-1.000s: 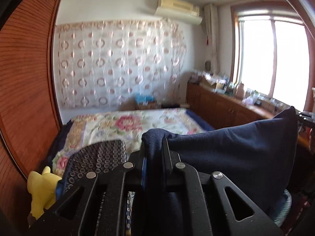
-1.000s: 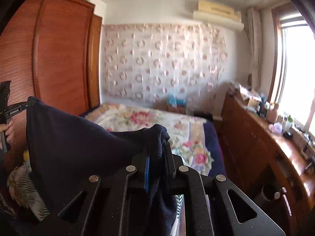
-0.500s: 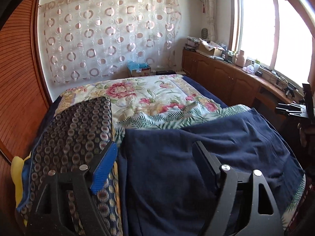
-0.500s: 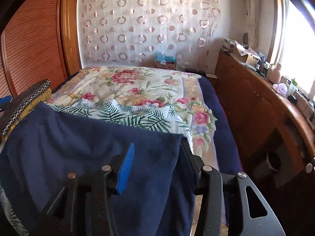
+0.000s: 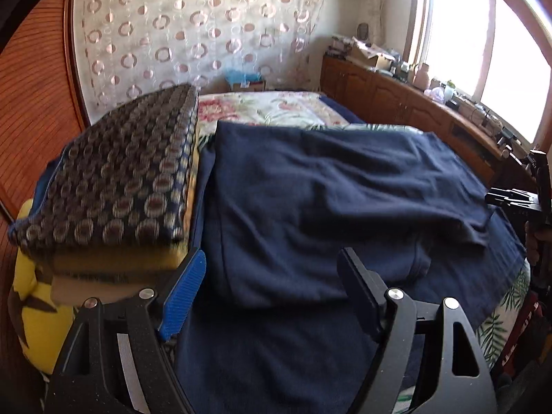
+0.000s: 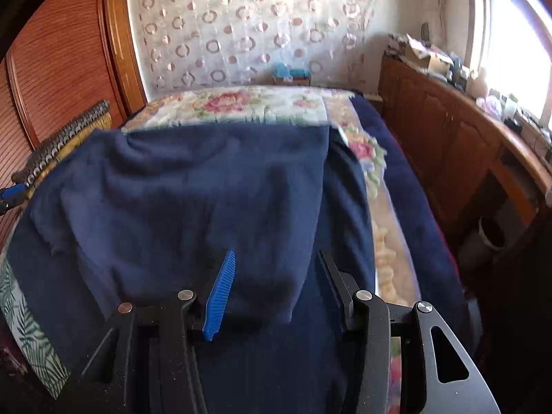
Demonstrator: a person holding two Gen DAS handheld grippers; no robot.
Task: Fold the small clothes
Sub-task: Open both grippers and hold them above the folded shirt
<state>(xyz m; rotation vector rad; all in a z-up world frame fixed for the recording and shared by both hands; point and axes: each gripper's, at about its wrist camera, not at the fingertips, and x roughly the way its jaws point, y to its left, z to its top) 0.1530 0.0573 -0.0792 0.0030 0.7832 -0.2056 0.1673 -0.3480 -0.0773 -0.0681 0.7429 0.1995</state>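
A navy blue garment (image 5: 327,200) lies spread on the bed, its upper layer folded over a lower layer. It also fills the middle of the right wrist view (image 6: 207,189). My left gripper (image 5: 272,289) is open and empty, just above the garment's near left part. My right gripper (image 6: 276,286) is open and empty over the garment's near right edge. The right gripper's body shows at the right edge of the left wrist view (image 5: 517,200).
A stack of folded patterned clothes (image 5: 117,186) sits to the garment's left, over a yellow plush toy (image 5: 34,310). The floral bedspread (image 6: 234,103) lies beyond. A wooden wardrobe (image 6: 62,69) stands left, a wooden counter (image 6: 465,131) right under the window.
One second ago both grippers were shut on the raised garment. They laid it on the bed, opened and let go; now they sit lower and closer over the cloth.
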